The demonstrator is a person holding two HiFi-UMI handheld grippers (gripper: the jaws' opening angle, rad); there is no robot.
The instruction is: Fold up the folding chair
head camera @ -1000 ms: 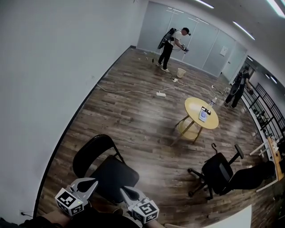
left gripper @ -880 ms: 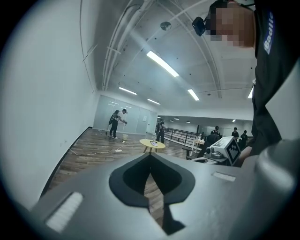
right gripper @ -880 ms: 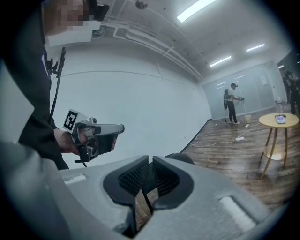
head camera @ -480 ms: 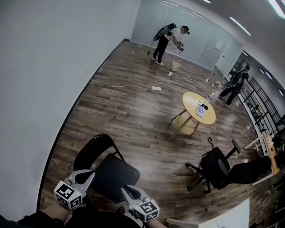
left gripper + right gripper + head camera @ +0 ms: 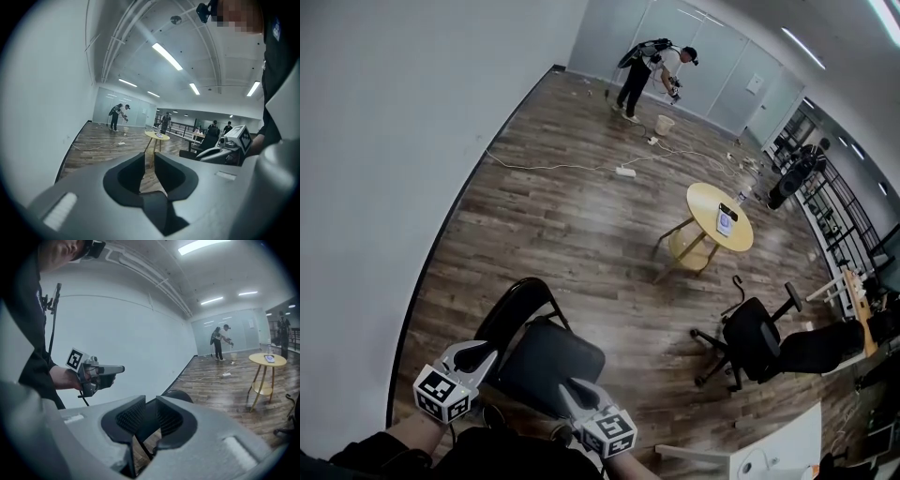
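The folding chair (image 5: 551, 364) stands unfolded on the floor (image 5: 581, 216), just ahead of both grippers. The fingers of the left gripper (image 5: 475, 356) and right gripper (image 5: 572, 392) have just been opened to a narrow gap, and nothing is held. A stiff, fairly light frame is expected, best taken at the seat edge and backrest.

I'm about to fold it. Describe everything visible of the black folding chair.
The folding chair is black: flat seat, looped backrest, thin tube frame. It stands unfolded, seat down, on the wood floor near the white wall. The left gripper and right gripper, jaws just opening, hover at its near edge, gripping nothing.
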